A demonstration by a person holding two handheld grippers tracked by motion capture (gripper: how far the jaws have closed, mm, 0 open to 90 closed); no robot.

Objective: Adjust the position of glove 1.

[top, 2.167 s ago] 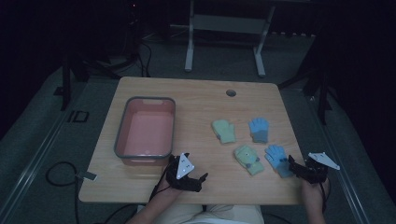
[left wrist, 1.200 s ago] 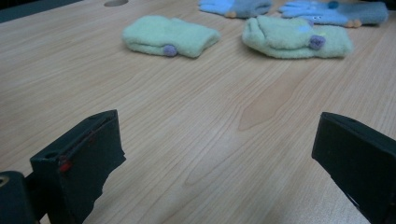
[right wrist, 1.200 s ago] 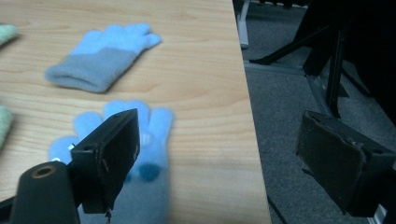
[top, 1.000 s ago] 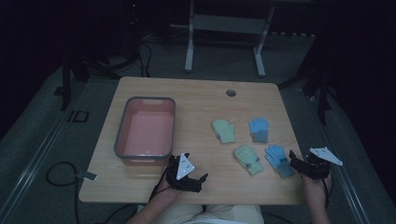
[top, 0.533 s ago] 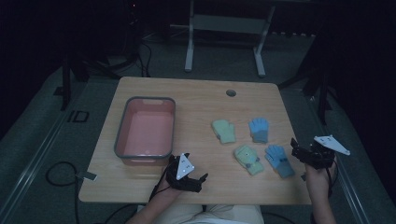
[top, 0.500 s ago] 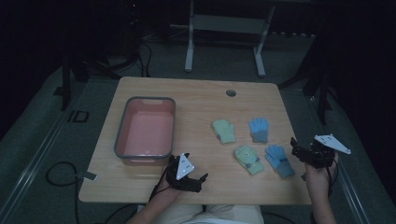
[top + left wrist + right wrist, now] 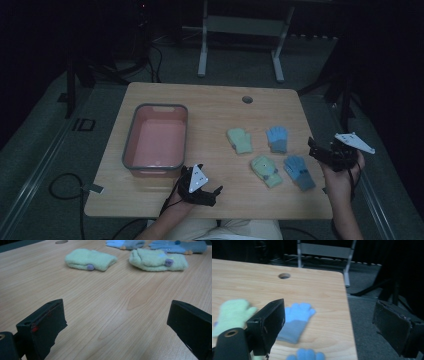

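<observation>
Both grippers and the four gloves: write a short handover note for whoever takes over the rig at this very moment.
Left gripper: open, holding nothing, low over the near table edge beside the pink tub.
Right gripper: open, holding nothing, lifted at the table's right edge, pointing toward the gloves.
On the wooden table: far green glove, near green glove, far blue glove, near blue glove, each lying apart.
Done: no glove gripped; the tub holds nothing.
Left: probably grasp the near blue glove first, being closest to the right gripper; all four still to handle.
</observation>
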